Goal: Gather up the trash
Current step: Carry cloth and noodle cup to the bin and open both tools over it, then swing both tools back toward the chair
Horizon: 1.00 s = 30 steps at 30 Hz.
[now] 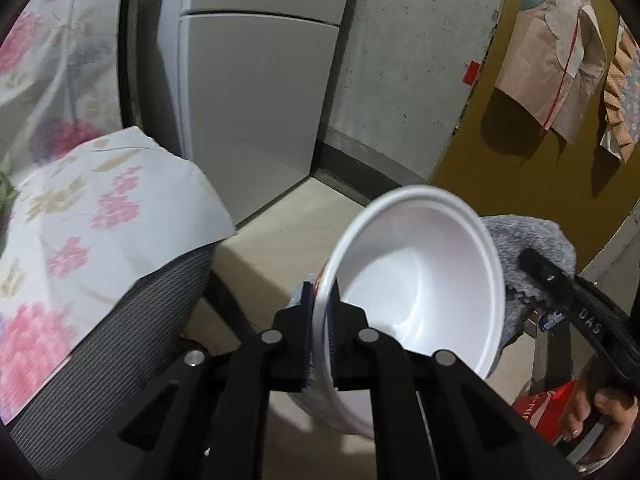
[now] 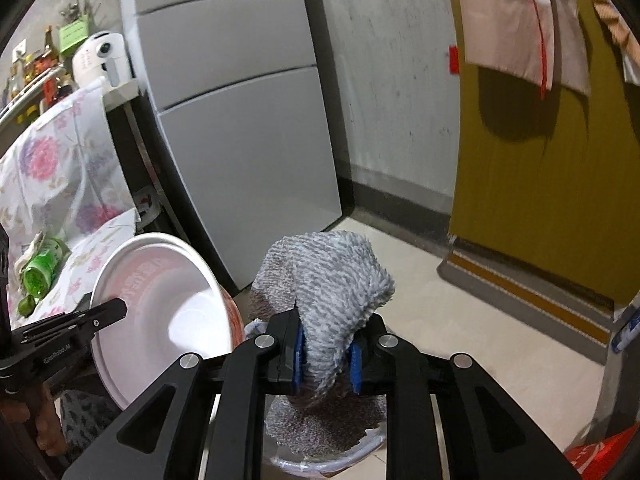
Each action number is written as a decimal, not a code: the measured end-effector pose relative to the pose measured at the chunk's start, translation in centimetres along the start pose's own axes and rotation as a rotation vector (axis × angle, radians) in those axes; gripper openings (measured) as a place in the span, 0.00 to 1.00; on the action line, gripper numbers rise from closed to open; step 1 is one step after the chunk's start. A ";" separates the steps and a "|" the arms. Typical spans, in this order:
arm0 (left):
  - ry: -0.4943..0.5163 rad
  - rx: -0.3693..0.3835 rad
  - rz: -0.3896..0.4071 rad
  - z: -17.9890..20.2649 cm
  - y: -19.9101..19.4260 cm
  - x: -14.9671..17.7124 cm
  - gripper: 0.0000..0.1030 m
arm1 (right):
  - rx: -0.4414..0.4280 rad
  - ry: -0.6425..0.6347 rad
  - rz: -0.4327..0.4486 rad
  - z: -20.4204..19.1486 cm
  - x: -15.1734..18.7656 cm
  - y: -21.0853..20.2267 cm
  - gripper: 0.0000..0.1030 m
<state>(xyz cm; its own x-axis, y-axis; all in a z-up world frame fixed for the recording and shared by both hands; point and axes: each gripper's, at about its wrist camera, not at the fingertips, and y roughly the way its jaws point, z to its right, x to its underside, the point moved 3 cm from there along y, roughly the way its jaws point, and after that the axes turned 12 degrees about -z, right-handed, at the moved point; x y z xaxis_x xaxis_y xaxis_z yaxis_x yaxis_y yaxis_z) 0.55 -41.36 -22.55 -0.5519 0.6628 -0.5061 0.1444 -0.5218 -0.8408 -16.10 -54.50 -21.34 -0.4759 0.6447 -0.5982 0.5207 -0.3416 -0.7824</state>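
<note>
A white disposable bowl is tilted on its side, and my left gripper is shut on its rim, one pad inside and one outside the wall. The right wrist view shows the same bowl at the left, with the left gripper on it. My right gripper is shut on a fuzzy grey cloth that bulges above the blue pads and hangs below them. Under the cloth sits a white-rimmed container. In the left wrist view the right gripper and grey cloth are just right of the bowl.
A grey fridge stands ahead by a concrete wall. A floral cloth covers a surface at the left, and a green bottle lies on it. A striped mat lies by the mustard door. Red packaging is near a hand.
</note>
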 end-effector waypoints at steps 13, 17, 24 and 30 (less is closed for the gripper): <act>-0.025 0.031 -0.002 -1.6 -0.6 0.2 0.46 | 0.009 0.001 -0.066 0.1 -0.3 1.1 0.55; -0.047 -0.018 0.034 -3.3 -3.2 0.7 0.46 | 0.014 -0.014 0.022 -1.1 -1.4 -2.2 0.55; -0.105 -0.106 0.094 -6.8 -8.5 2.6 0.46 | -0.079 -0.083 0.122 -5.8 -2.9 -6.7 0.55; -0.193 -0.189 0.132 -10.5 -13.2 6.1 0.50 | -0.191 -0.204 0.124 -12.2 -2.9 -7.5 0.55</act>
<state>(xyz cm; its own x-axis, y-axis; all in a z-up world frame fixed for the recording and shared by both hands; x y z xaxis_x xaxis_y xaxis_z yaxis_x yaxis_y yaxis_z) 3.92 -24.82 -16.56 -0.6611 0.4723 -0.5830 0.3657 -0.4757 -0.8000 -10.02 -45.47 -11.66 -0.5228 0.4492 -0.7245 0.6982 -0.2619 -0.6663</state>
